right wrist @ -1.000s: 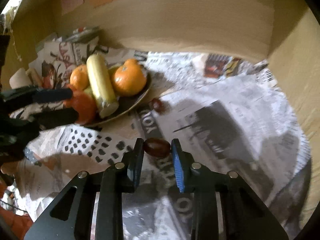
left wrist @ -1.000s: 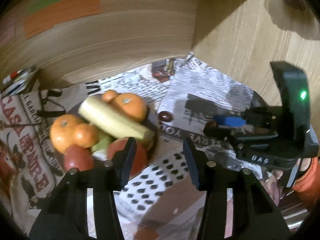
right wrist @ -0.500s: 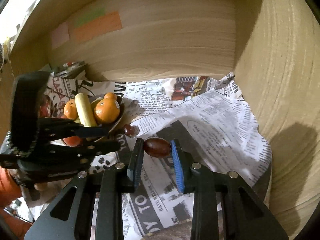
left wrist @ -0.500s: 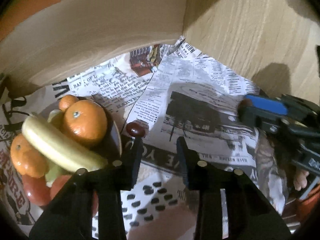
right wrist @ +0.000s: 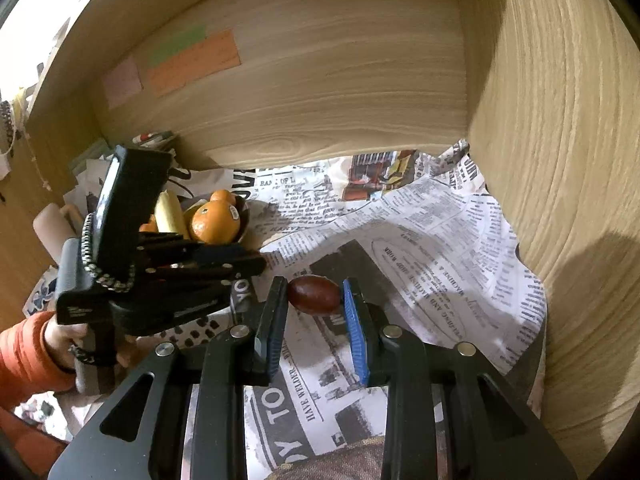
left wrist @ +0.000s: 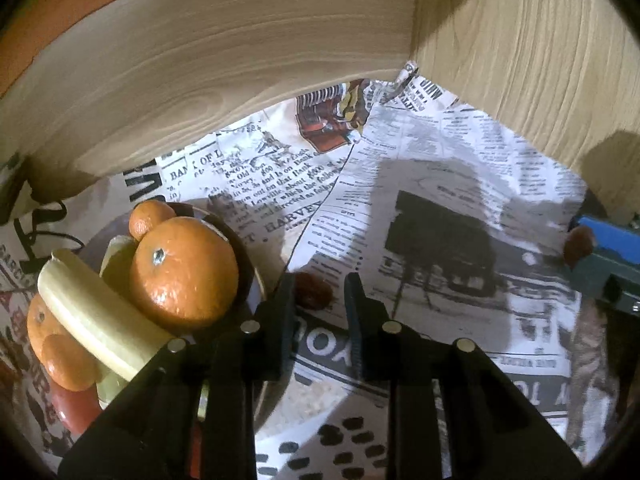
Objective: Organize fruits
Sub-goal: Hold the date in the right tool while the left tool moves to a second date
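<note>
A dark bowl [left wrist: 250, 268] on newspaper holds several oranges [left wrist: 184, 268], a pale banana [left wrist: 96, 320] and a red fruit. A small dark red fruit [left wrist: 316, 290] lies on the paper beside the bowl, between the tips of my open left gripper [left wrist: 320, 300]. My right gripper [right wrist: 316, 300] is shut on a second dark red oval fruit [right wrist: 314, 294] and holds it above the newspaper. That held fruit shows at the right edge of the left wrist view [left wrist: 578, 244]. The left gripper [right wrist: 244, 268] shows in the right wrist view, in front of the bowl [right wrist: 244, 216].
Wooden walls [right wrist: 360, 80] close the back and the right side [right wrist: 560, 160]. Newspaper [right wrist: 440, 232] covers the surface. Coloured sticky notes [right wrist: 192, 60] hang on the back wall. A dotted sheet [left wrist: 340, 440] lies in front of the bowl.
My left gripper has moved forward to the loose red fruit beside the bowl and now straddles it. My right gripper has drawn back and up with its fruit.
</note>
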Motion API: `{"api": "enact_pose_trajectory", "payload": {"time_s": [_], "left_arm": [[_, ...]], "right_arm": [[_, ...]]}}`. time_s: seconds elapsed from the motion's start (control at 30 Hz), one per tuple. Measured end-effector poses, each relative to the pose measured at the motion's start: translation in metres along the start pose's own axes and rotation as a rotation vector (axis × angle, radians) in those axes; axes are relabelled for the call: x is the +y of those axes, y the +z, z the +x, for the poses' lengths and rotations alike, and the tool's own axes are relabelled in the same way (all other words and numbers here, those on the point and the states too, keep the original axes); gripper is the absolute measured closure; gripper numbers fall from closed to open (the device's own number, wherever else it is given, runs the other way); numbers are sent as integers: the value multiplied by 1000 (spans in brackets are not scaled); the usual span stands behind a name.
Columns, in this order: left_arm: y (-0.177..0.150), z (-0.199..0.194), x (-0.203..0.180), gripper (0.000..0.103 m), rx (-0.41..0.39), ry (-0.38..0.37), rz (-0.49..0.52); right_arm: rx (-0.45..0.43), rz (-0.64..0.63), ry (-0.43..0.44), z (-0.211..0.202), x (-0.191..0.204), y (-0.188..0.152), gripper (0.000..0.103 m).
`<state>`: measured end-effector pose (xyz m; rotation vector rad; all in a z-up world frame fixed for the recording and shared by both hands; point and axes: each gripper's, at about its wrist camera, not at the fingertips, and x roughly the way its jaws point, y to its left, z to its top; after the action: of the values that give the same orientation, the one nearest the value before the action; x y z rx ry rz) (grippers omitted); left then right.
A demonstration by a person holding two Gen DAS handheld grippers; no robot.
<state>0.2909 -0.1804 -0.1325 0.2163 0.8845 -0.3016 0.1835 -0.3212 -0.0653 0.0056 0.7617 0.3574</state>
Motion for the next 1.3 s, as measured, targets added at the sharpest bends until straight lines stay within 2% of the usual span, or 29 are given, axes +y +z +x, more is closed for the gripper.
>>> {"api": "enact_pose_trajectory", "payload": {"time_s": [0.23, 0.43, 0.6, 0.77, 1.07, 1.3], "left_arm": [[0, 9, -2, 78, -6, 50, 41], [-3, 9, -3, 83, -8, 48, 60], [-6, 3, 0, 87, 0, 3, 42], [-11, -17, 4, 89, 2, -85, 13], [-36, -64, 9, 89, -39, -129, 56], [-53, -86, 30, 89, -55, -159, 7]], "right_arm": [[8, 8, 11, 1, 0, -1, 77], [10, 22, 4, 1, -2, -1, 77], [-5, 36, -10, 2, -4, -1, 77], [-2, 34, -18, 3, -3, -1, 77], [-11, 22, -17, 3, 0, 1, 77], [-2, 9, -10, 6, 9, 4, 77]]}}
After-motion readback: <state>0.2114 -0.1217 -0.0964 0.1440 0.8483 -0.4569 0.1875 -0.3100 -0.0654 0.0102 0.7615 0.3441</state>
